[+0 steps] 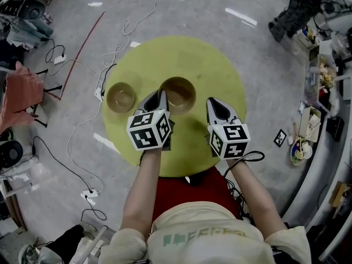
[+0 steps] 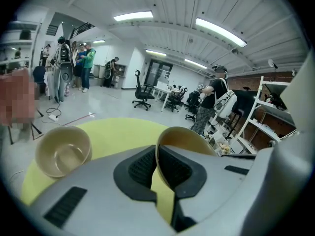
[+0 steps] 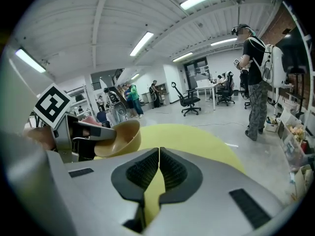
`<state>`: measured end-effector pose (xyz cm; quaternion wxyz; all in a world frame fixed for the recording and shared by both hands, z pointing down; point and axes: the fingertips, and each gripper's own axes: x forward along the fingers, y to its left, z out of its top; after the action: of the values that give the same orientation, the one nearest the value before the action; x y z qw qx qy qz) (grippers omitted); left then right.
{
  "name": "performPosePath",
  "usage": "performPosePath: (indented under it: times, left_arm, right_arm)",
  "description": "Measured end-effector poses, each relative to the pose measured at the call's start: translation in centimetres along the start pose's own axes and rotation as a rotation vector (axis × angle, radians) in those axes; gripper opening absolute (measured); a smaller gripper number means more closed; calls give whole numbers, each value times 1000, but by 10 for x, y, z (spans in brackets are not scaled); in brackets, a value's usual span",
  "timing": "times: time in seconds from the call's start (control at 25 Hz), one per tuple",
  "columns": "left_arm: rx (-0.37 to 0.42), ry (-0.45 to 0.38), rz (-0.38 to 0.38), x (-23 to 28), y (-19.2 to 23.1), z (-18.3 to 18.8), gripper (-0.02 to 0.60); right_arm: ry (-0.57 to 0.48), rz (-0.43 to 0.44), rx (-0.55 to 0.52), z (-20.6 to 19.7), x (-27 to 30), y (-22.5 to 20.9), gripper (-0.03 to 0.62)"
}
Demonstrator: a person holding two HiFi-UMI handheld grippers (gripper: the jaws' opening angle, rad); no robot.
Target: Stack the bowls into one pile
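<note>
Bowl (image 1: 179, 92) at frame centre, near rim pinched in left gripper (image 1: 160, 98) jaws, second bowl (image 1: 121, 97) apart at left, near tabletop (image 1: 181, 54) edge, right gripper (image 1: 218, 108) jaws pressed together, empty, bare yellow surface above.

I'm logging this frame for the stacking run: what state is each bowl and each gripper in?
Left gripper: shut on the held bowl's rim.
Right gripper: shut, empty.
Held bowl: pinched at its rim, tilted, empty.
Free bowl: upright on the table, empty, untouched.
</note>
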<state>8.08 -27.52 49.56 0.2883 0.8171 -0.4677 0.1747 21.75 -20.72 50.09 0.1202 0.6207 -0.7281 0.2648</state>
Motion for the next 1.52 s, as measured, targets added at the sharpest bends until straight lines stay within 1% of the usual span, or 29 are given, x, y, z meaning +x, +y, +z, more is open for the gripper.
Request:
performPosePath:
  times: [0.36, 0.68, 0.84, 1.24, 1.52]
  left_arm:
    - [6, -89, 85, -45, 26, 27, 32]
    - [-16, -163, 176, -84, 47, 40, 32]
    - [-24, -199, 217, -105, 61, 48, 32]
    - [-66, -270, 323, -149, 90, 55, 32]
    - [-99, -320, 423, -186, 122, 55, 32]
  right_arm:
    - [-22, 78, -43, 18, 4, 38, 37]
    - [-42, 146, -80, 29, 3, 63, 37]
    - [-50, 192, -102, 35, 6, 83, 37]
    - [-59, 298, -162, 46, 9, 126, 37]
    - [-61, 356, -188, 47, 11, 157, 37]
